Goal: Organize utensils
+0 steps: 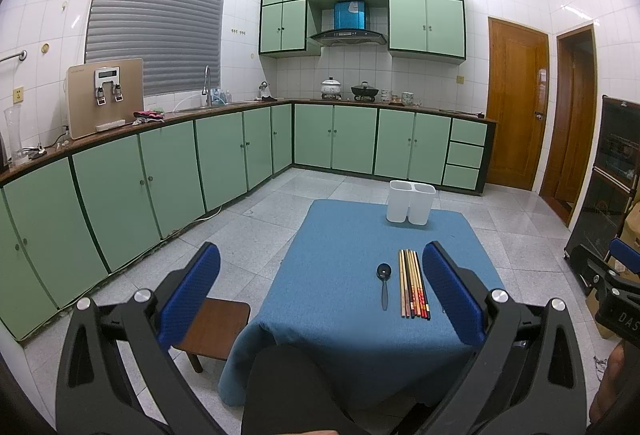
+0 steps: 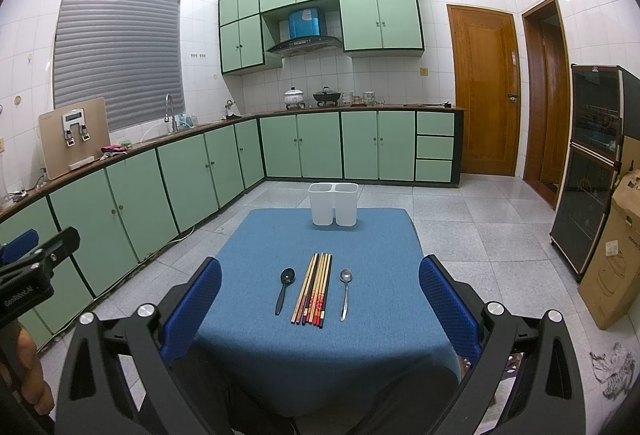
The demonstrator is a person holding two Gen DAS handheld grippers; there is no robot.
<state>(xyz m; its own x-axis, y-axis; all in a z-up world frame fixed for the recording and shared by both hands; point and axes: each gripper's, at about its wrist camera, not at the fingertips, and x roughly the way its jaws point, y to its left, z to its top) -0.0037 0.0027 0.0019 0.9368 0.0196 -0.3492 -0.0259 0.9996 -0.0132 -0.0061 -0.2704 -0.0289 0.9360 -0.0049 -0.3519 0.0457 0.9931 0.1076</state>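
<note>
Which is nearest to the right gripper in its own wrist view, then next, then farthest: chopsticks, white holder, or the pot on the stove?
From the right gripper:
1. Chopsticks, centre of the blue table, between the spoons.
2. White holder, table's far edge.
3. Pot, on the back counter stove.

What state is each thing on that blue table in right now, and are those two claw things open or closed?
Left gripper: open, empty.
Right gripper: open, empty.
White holder: upright; contents not visible.
Chopsticks: lying bundled.
Black spoon: lying flat.
Metal spoon: lying flat.
</note>
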